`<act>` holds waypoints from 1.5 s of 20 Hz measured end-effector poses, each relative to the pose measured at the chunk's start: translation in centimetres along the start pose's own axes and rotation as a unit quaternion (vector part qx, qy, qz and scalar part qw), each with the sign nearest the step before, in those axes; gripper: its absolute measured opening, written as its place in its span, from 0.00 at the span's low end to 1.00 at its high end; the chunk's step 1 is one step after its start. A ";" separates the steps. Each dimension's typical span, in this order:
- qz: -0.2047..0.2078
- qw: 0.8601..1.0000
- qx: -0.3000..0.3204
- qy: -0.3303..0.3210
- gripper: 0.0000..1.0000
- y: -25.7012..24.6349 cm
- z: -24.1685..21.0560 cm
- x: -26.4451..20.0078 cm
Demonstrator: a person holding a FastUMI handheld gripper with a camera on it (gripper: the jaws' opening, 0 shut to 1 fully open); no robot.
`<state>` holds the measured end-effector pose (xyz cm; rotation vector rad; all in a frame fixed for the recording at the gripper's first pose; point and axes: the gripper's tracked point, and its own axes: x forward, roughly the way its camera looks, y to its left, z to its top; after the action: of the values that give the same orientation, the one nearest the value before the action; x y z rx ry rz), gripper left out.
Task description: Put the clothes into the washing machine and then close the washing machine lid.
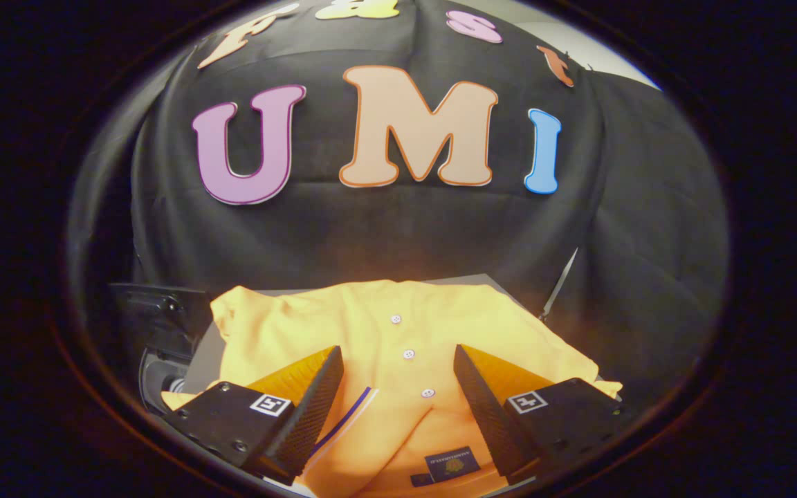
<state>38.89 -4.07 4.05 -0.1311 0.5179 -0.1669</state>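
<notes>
While the fingers hang over the cloth, this is how things lie:

Gripper: the gripper [398,387] stands wide open, its two fingers spread well apart, one to each side of the shirt's button placket; nothing is clamped between them, and whether their tips touch the fabric cannot be told.

Fingers: each finger [315,408] shows a ribbed inner pad facing the gap, and on the block behind each one sits a small square marker [270,404].

Clothes: a yellow polo shirt [371,325] lies spread out flat, front up, on a grey surface [471,280], reaching from under and between the fingers to just beyond them.

Buttons: three white buttons [409,354] run in a line down the placket, between the fingers and just ahead of them.

Collar: the collar [398,443] lies nearest the camera, between the finger bases, with a dark neck label [452,463] inside it and a thin dark stripe [346,415] along its edge close to the left finger.

Washing machine: to the left of the shirt, beyond the left finger, a dark part with a rounded opening [160,346] stands just beside the grey surface; it is too dim to tell what part of the machine it is, or whether a lid is up.

Backdrop: the booth's black cloth wall [398,228] hangs behind the shirt.
</notes>
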 end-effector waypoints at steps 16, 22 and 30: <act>0.032 0.984 0.163 -0.062 0.02 -0.8 -0.4 -1.5; 0.061 0.968 0.229 -0.087 0.02 0.3 2.0 -4.6; 0.093 0.968 0.209 -0.101 0.02 5.9 5.2 -9.4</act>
<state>34.22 3.94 12.09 0.3094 0.2803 -0.0743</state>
